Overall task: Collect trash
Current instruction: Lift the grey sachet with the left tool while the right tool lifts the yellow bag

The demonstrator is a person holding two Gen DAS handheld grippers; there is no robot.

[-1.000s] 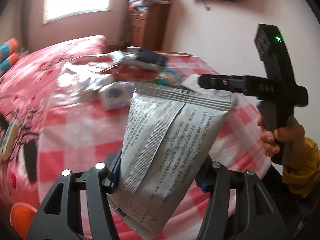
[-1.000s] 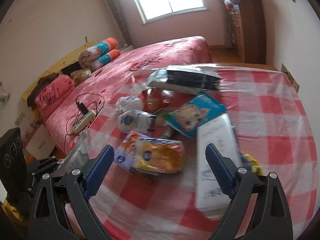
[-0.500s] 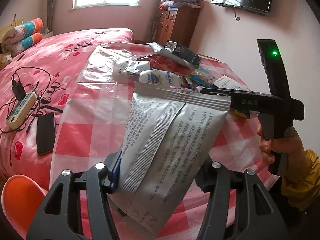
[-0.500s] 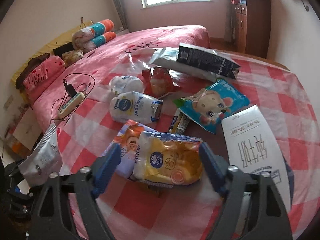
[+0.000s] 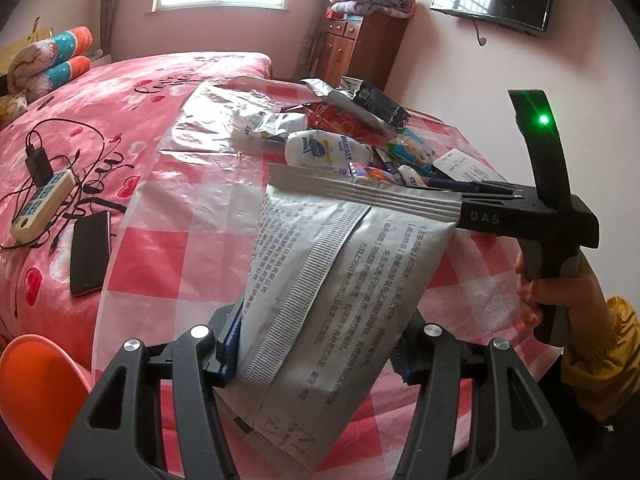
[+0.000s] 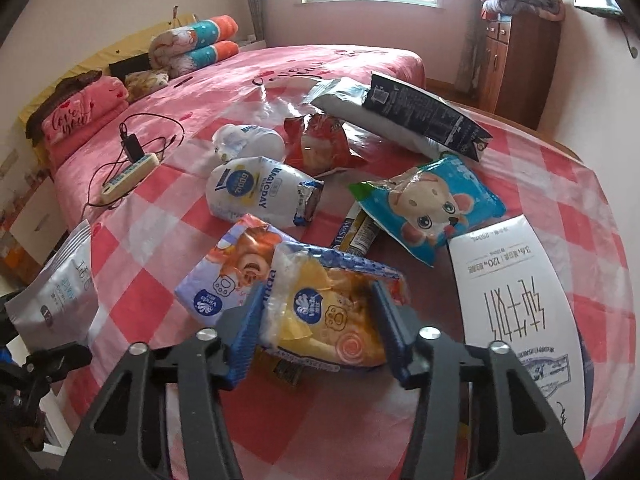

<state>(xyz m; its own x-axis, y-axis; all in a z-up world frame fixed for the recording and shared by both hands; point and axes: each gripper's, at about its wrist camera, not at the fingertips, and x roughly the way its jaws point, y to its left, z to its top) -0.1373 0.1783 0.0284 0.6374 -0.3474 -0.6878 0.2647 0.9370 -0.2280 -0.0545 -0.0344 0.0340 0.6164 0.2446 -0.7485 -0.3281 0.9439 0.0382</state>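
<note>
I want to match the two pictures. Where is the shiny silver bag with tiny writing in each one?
Left wrist view: the flat silver foil bag fills the lower middle, clamped upright in the left gripper.
Right wrist view: the same bag shows at the far left edge.
Shared landmark: the white pouch with a blue logo on the checked cloth.

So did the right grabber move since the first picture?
Yes. The right gripper came down and closer to the yellow snack bag lying on the checked tablecloth, and its jaws have just been closing around the bag.
</note>
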